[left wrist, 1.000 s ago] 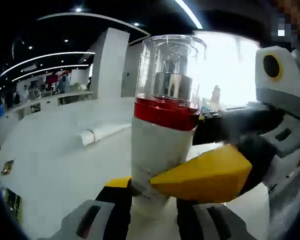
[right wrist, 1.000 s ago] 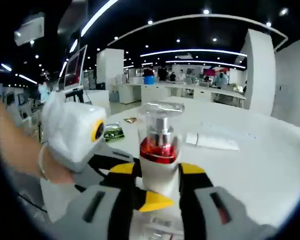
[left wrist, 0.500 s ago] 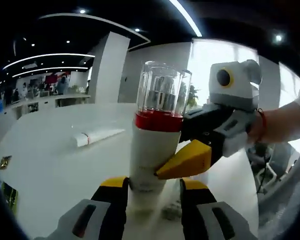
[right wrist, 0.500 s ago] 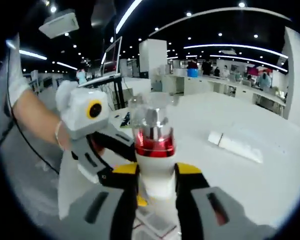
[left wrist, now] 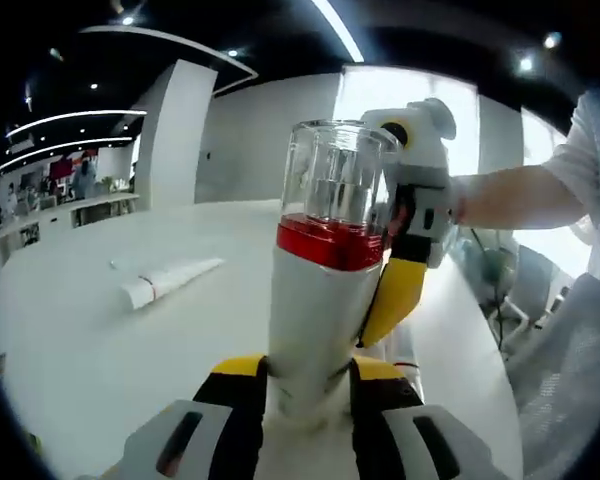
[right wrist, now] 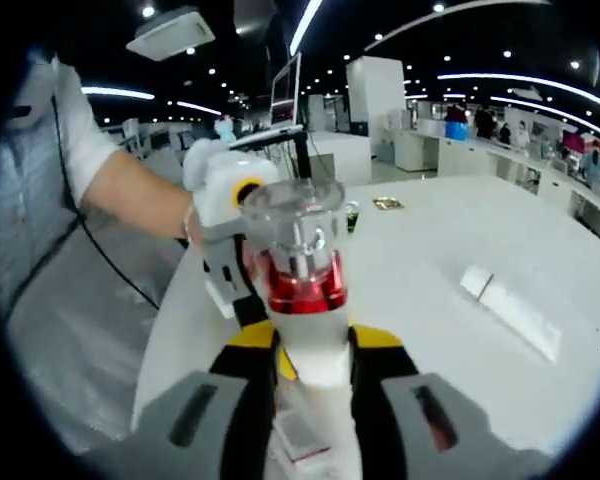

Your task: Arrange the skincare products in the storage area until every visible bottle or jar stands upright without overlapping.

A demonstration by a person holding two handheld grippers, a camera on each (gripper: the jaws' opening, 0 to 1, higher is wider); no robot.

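A white pump bottle [left wrist: 315,310] with a red band and a clear cap stands upright between the yellow-tipped jaws of my left gripper [left wrist: 308,378], which is shut on its lower body. My right gripper [left wrist: 390,295] comes in from behind the bottle on the right, with one yellow jaw against its side. In the right gripper view the same bottle [right wrist: 305,300] sits between the jaws of my right gripper [right wrist: 312,348], shut on its base. The left gripper [right wrist: 242,290] reaches in from behind it on the left, held by a person's hand.
A white tube [left wrist: 170,280] lies flat on the round white table [left wrist: 70,350]; in the right gripper view the tube [right wrist: 515,310] is to the right. A small flat packet [right wrist: 300,435] lies below the bottle. Small items [right wrist: 352,215] sit farther back. The table edge [right wrist: 165,330] drops off at left.
Both views have swung around the bottle while it stays held in both grippers. Each view's other gripper now sits more behind the bottle than beside it.
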